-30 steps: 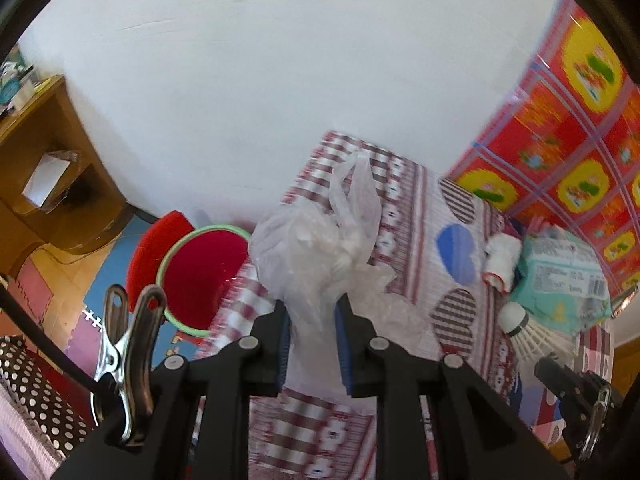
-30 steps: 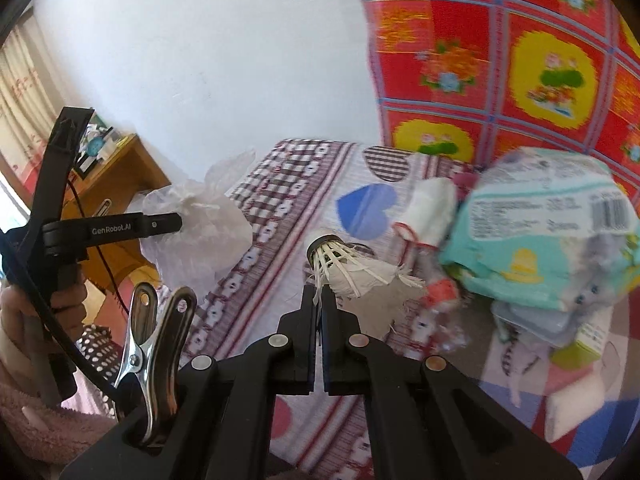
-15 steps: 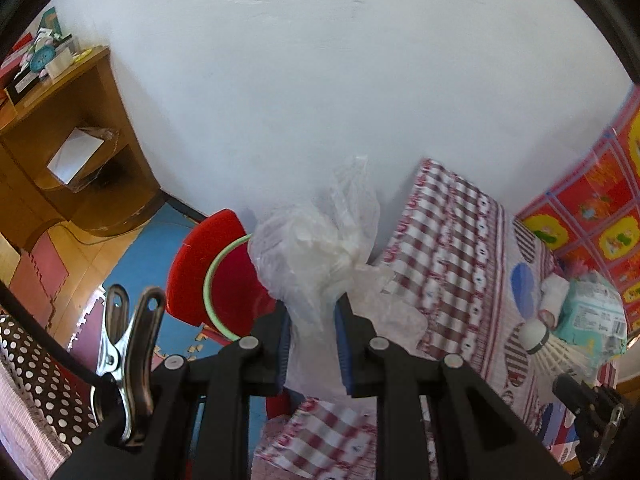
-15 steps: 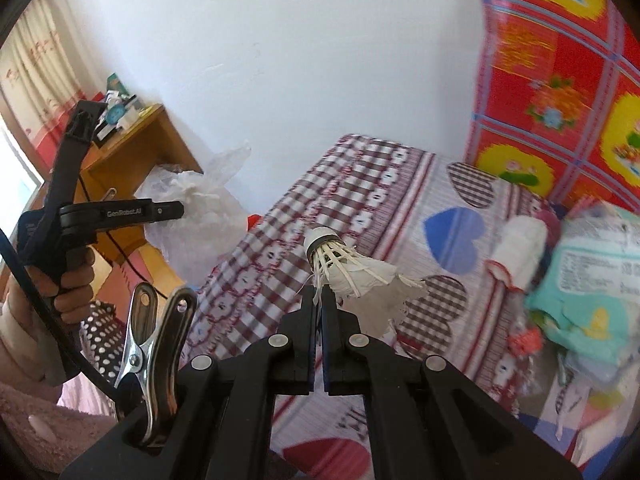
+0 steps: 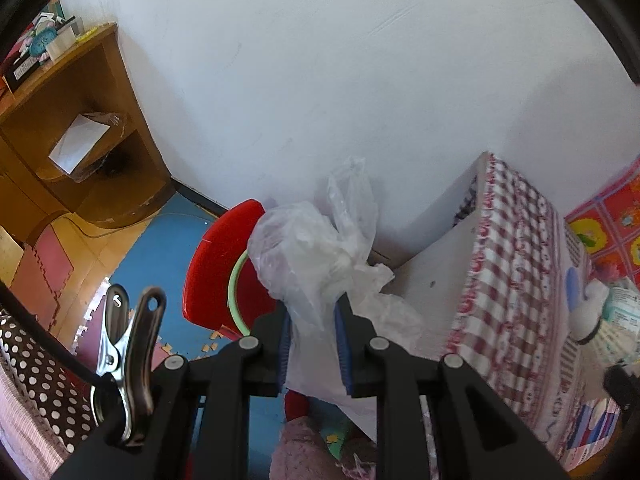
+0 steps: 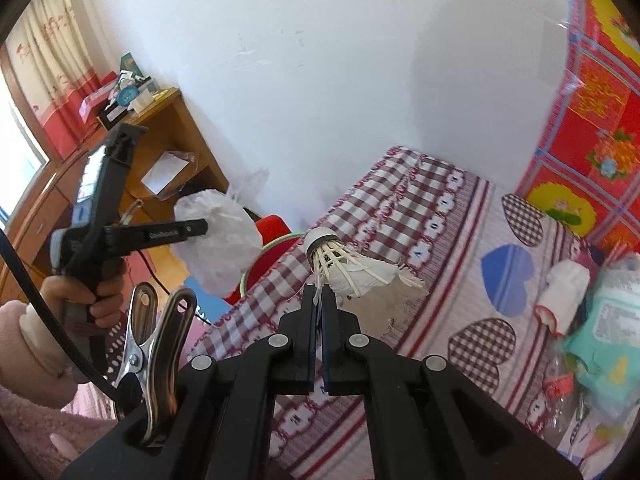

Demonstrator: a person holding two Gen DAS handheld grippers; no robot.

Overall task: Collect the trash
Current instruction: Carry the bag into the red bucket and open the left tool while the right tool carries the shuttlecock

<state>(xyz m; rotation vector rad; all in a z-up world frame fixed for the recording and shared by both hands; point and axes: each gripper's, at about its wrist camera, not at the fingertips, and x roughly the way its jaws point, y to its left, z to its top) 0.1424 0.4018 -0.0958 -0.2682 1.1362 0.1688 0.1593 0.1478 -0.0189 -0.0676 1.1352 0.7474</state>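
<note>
Left fingers (image 5: 313, 330) clamped on a crumpled clear plastic bag (image 5: 316, 256), right fingers (image 6: 320, 300) pinched shut on the feather edge of a white shuttlecock (image 6: 344, 264).

Behind everything, a plain white wall (image 5: 340, 80). On the right, a bed (image 6: 420, 216) under a red-and-white checked sheet with heart patches, backed by red floral fabric (image 6: 592, 112). On the left, a wooden shelf unit (image 5: 76, 140) holding a white envelope, small clutter on top. Below, blue and pink foam mats on the floor (image 5: 160, 248).

Beside the bed's end, on the floor, a red bin (image 5: 216, 276) with a pale green rim, partly hidden by the bag held just above it. Bag puffed out, white tissue showing inside, loose handles sticking up.

In the right view, left gripper (image 6: 196, 226) seen from the side, gripped by a hand (image 6: 96, 300) in a pink fuzzy sleeve, bag hanging off its tip beyond the bed's edge.

Shuttlecock held over the sheet near the bed's edge, cork end pointing up and away.

At the bed's far right, more litter: a teal packet (image 6: 608, 320), a white roll (image 6: 564, 292), clear wrappers.
</note>
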